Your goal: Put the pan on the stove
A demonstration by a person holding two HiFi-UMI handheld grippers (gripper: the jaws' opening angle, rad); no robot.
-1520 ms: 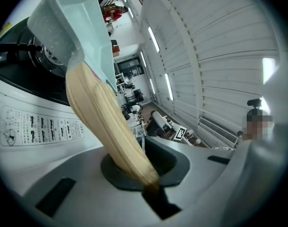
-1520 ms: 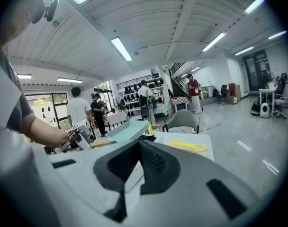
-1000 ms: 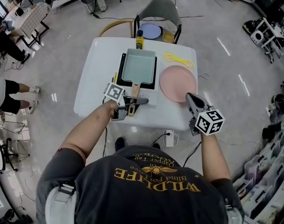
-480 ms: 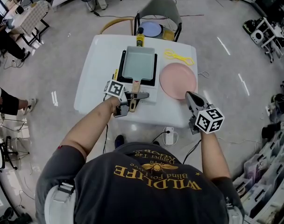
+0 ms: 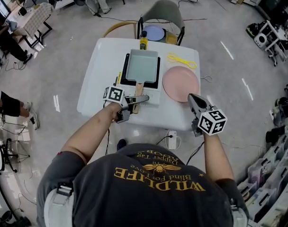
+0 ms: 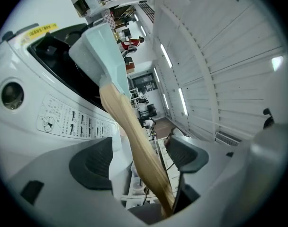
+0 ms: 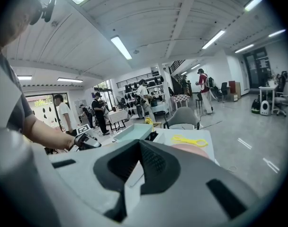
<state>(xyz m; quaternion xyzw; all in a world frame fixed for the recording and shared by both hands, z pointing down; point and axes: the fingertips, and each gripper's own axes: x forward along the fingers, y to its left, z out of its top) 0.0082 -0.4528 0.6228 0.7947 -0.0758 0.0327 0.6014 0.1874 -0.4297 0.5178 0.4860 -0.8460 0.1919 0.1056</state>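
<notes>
A pale green rectangular pan (image 5: 142,65) sits on the black-topped white stove (image 5: 153,95) in the middle of the table, and its wooden handle (image 5: 139,89) points toward me. My left gripper (image 5: 133,104) is at the end of that handle. Its jaws have just been opening. In the left gripper view the handle (image 6: 130,131) runs between the two dark pads (image 6: 94,162) without being pressed, up to the pan (image 6: 101,51) and the stove (image 6: 63,122). My right gripper (image 5: 195,101) hangs over the table's front right corner, shut and empty (image 7: 137,167).
A pink plate (image 5: 180,83) lies right of the stove, with a yellow looped thing (image 5: 182,59) behind it. A yellow bottle (image 5: 143,41) stands at the far edge of the white table (image 5: 99,79). Beyond is a chair (image 5: 160,13) holding a blue plate (image 5: 153,32). People stand at the left.
The left gripper's jaws have gone from shut on the wooden handle to wide apart around it. The pan stays on the stove. The right gripper has not moved.
</notes>
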